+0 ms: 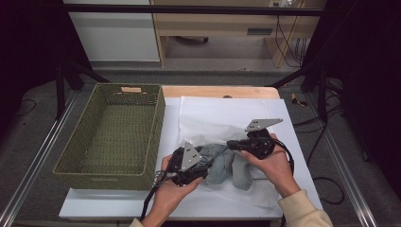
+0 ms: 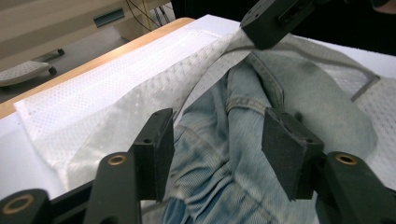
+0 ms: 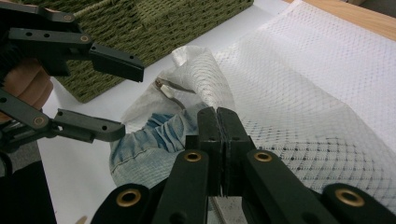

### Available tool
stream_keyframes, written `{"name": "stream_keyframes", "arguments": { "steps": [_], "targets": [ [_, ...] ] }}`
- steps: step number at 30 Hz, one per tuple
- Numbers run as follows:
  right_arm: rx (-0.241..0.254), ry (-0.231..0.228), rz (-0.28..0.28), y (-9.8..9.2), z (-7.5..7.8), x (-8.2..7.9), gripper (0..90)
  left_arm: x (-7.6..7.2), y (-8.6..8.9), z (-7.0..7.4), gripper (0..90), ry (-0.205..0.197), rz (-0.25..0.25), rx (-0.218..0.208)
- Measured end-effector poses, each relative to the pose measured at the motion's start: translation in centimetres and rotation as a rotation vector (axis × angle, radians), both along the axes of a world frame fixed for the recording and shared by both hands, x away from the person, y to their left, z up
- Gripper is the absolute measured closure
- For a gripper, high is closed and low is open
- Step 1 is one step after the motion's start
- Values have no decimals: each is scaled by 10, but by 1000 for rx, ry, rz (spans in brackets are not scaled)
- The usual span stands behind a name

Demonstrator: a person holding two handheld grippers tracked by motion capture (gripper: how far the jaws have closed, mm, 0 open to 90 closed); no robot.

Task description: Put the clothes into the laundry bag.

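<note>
On the table (image 1: 118,208), at five o'clock from the green basket (image 1: 113,132), bunched jeans (image 1: 231,165) lie half inside a white mesh bag (image 1: 222,118). Left gripper (image 2: 217,140) jaws stand apart astride the denim; right gripper (image 3: 218,135) jaws pinch the mesh.

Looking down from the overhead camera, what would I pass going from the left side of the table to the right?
Green woven basket → left gripper, jaws apart at the denim → blue denim garment, partly in a white mesh bag → right gripper, shut on the mesh bag's edge.
</note>
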State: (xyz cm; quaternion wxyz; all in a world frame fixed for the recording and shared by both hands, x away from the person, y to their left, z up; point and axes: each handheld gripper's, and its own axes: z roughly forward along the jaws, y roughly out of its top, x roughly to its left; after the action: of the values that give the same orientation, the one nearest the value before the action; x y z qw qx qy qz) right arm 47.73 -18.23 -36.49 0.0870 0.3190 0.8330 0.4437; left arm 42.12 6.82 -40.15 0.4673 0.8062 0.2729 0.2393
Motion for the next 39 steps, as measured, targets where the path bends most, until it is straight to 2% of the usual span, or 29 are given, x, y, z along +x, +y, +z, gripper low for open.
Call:
{"name": "stream_keyframes", "arguments": {
  "steps": [2, 3, 8, 12, 20, 21, 23, 28, 34, 39],
  "targets": [
    [6, -4, 1, 2, 1, -1, 894, -2, 5, 1, 456, -4, 0, 8],
    [15, -1, 3, 2, 2, -2, 895, -4, 6, 1, 461, -6, 2, -2],
    [11, -1, 9, 6, 5, -7, 895, -11, 18, 1, 496, -6, 5, 17],
    [18, -16, 24, 8, 11, -11, 896, -13, 28, 1, 531, 16, 19, -9],
    [64, -37, 48, 12, 25, -23, 896, -21, 41, -2, 635, 35, 38, 2],
    [68, -39, 50, 13, 25, -25, 897, -22, 42, -3, 652, 35, 39, 16],
    [69, -41, 56, 14, 20, -28, 897, -23, 44, -7, 680, 54, 41, 16],
    [82, -28, 52, 12, 4, -32, 896, -25, 47, -18, 748, 100, 45, 51],
    [56, -28, 40, 8, -19, -33, 896, -27, 47, -30, 831, 164, 36, 74],
    [96, -20, 43, 3, -36, -33, 896, -35, 45, -38, 885, 206, 5, 76]
  ]
}}
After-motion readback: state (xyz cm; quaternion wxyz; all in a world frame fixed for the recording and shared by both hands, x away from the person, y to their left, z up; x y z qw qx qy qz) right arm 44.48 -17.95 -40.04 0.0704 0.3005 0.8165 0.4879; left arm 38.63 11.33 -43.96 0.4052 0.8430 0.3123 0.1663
